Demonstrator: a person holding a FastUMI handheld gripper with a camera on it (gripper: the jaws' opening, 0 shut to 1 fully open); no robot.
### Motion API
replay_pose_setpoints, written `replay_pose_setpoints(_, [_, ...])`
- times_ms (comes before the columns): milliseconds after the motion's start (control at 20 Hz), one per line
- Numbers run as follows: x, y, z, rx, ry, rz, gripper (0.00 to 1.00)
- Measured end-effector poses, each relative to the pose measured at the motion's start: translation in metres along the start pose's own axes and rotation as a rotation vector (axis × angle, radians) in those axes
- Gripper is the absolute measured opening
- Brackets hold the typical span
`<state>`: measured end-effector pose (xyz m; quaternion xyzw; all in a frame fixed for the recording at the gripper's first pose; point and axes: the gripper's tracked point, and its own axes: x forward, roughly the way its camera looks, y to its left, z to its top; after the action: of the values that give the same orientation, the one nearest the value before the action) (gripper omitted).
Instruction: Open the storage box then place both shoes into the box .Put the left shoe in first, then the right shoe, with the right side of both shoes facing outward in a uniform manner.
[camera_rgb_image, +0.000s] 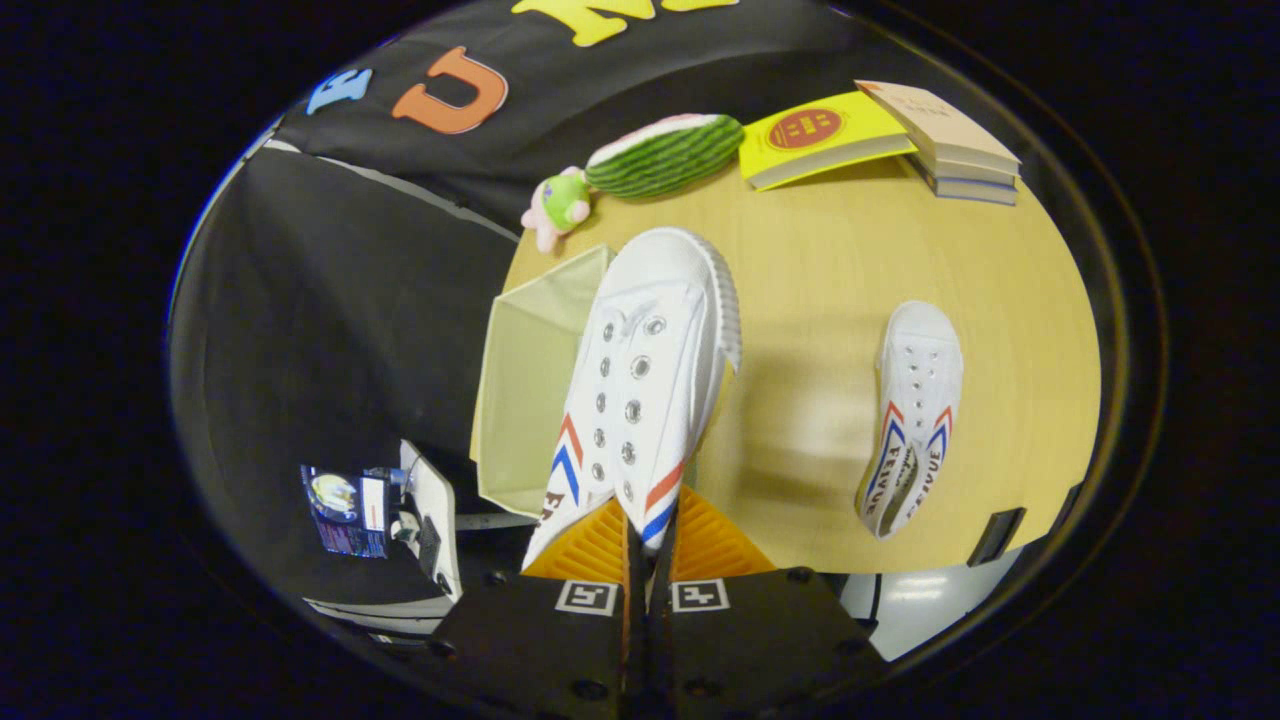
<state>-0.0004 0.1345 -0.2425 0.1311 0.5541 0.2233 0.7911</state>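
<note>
- Hand-held gripper (650, 535): fingers pressed together on the heel collar of a white shoe (640, 385), held aloft, toe pointing away;
- Just beyond, left: open storage box (530, 390) at the worktop (830, 270) edge; first placement in hand, judged; next calls for lowering inside;
- Right: second shoe (912, 415) lying untouched.

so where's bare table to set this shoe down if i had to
The tongs are shut on the held shoe. The widest bare patch of table lies between that shoe and the other shoe; more lies beyond it, short of the books. The far edge is crowded: plush toy, watermelon, books. The open box sits beside the held shoe.
</note>
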Motion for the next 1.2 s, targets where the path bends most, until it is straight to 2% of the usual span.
replay_pose_setpoints(200, [0.007, 0.064, 0.014, -0.05, 0.011, 0.065, 0.07])
replay_pose_setpoints(500, [0.071, 0.124, 0.019, -0.097, 0.067, 0.089, 0.06])
replay_pose_setpoints(700, [0.12, 0.131, 0.022, -0.102, 0.109, 0.044, 0.06])
replay_pose_setpoints(1000, [0.161, 0.126, 0.005, -0.11, 0.16, -0.005, 0.06])
replay_pose_setpoints(1100, [0.176, 0.122, 0.006, -0.103, 0.172, 0.004, 0.1])
replay_pose_setpoints(1150, [0.178, 0.122, 0.0, -0.088, 0.184, 0.007, 0.19])
replay_pose_setpoints(1200, [0.182, 0.123, -0.002, -0.064, 0.191, 0.023, 0.23])
